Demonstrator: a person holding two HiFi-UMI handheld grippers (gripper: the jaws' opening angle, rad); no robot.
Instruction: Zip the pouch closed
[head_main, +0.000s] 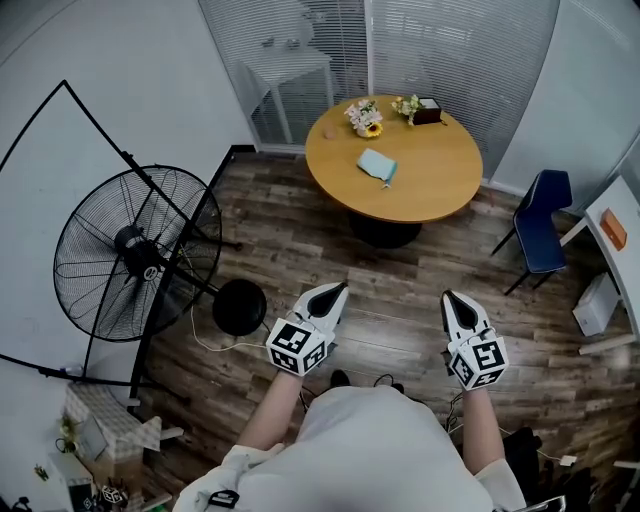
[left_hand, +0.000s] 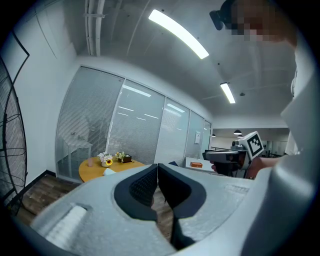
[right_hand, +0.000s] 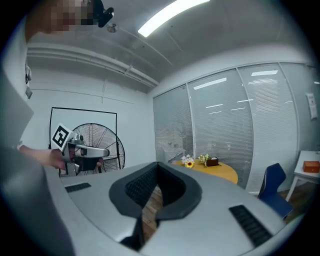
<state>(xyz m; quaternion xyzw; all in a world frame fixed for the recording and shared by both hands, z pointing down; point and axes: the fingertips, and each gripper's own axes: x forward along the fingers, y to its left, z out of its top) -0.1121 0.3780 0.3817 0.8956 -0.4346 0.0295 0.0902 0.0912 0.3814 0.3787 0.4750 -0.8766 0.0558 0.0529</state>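
**Well ahead of both grippers: pouch on a distant table**

A small light-blue fabric pouch (head_main: 376, 165) is seen lying on a round wooden table (head_main: 440, 190), well apart from the grippers and ahead of the gap between them. The left gripper (head_main: 338, 288) and right gripper (head_main: 448, 297) are held near the body, jaws pressed together on nothing. The left is judged slightly nearer. The pouch's long axis cannot be made out.

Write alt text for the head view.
A person holds the left claw and right claw shut and empty over a wood floor, well short of a round table where a light blue pouch lies. A large fan stands at left, a blue chair at right.
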